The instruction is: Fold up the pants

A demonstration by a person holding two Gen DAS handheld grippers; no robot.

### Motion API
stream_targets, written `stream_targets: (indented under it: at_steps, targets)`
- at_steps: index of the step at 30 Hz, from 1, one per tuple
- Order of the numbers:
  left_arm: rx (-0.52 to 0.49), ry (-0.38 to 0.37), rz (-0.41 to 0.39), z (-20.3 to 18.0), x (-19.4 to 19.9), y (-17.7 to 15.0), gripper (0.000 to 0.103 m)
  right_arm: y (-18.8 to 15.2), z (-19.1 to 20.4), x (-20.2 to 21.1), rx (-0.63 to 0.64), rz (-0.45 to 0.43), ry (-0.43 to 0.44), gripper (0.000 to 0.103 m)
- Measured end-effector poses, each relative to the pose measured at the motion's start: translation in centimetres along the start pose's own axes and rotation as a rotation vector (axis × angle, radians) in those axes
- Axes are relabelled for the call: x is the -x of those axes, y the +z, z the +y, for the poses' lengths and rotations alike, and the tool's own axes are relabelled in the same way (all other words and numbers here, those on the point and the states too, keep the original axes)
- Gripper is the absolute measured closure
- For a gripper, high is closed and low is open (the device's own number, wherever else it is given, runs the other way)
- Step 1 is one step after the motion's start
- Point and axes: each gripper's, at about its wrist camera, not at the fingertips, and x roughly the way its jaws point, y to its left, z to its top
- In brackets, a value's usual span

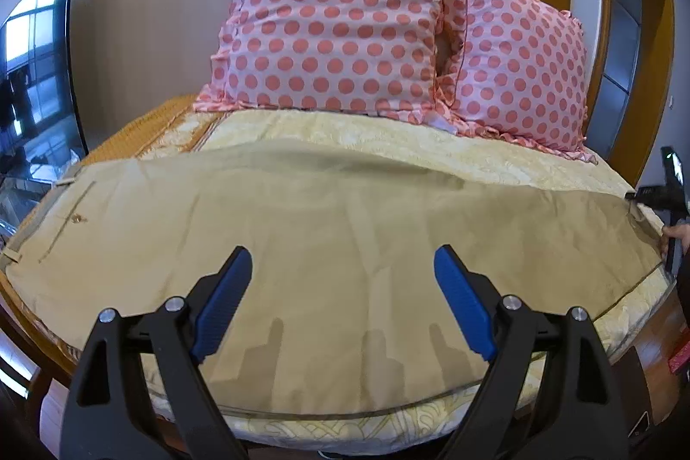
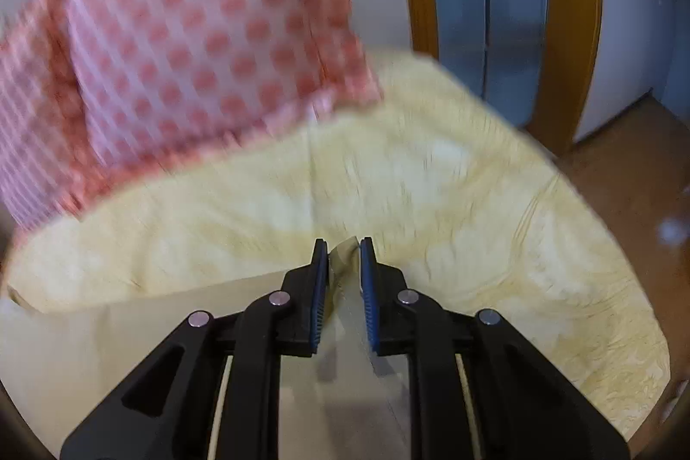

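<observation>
one lengthwise fold looks done: beige cotton pants (image 1: 302, 218) lie flat; right gripper (image 2: 343, 278) pinches the hem, left gripper (image 1: 343, 300) wide, empty; cross folds remain.

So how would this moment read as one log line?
khaki cotton pants: flat on bed | left hand-held gripper: open, above | right hand-held gripper: shut on hem

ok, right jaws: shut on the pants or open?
Shut on the pants. In the right wrist view the right gripper has its blue pads nearly together with a tan fold of the pants pinched between them.
</observation>
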Motion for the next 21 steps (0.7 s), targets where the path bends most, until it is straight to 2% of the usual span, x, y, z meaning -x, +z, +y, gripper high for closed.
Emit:
stream_targets:
  at_steps: [2, 5, 6, 8, 12, 16, 19, 21]
  targets:
    - [0.0, 0.003, 0.006, 0.3, -0.1, -0.4, 0.017, -0.6, 0.0, 0.1, 0.002, 0.019, -0.029, 0.084]
    - [-0.006, 0.006, 0.0, 0.9, 0.0, -0.9, 0.015, -1.9, -1.5, 4.1, -0.095, -0.05, -0.029, 0.051]
    - [-0.007, 0.008, -0.005, 1.0, 0.1, -1.1, 0.014, -2.5, -1.9, 5.3, -0.12, -0.074, -0.023, 0.049]
    - [-0.01, 0.008, -0.013, 1.4, 0.1, -1.4, 0.014, -5.1, -3.1, 8.6, -0.196, -0.12, 0.001, 0.049]
    - [0.0, -0.018, -0.005, 1.9, -0.1, -1.7, 0.014, -10.5, -5.0, 11.9, -0.346, -0.133, 0.014, 0.05]
    - [0.008, -0.029, -0.01, 2.4, 0.0, -1.9, 0.014, -12.9, -5.5, 12.5, -0.438, -0.149, 0.016, 0.05]
    - [0.02, -0.029, -0.015, 2.7, 0.2, -2.1, 0.014, -14.0, -5.4, 11.1, -0.505, -0.095, 0.056, 0.051]
    - [0.031, -0.028, -0.019, 3.1, 0.3, -2.2, 0.013, -14.3, -5.2, 10.9, -0.534, -0.125, 0.067, 0.051]
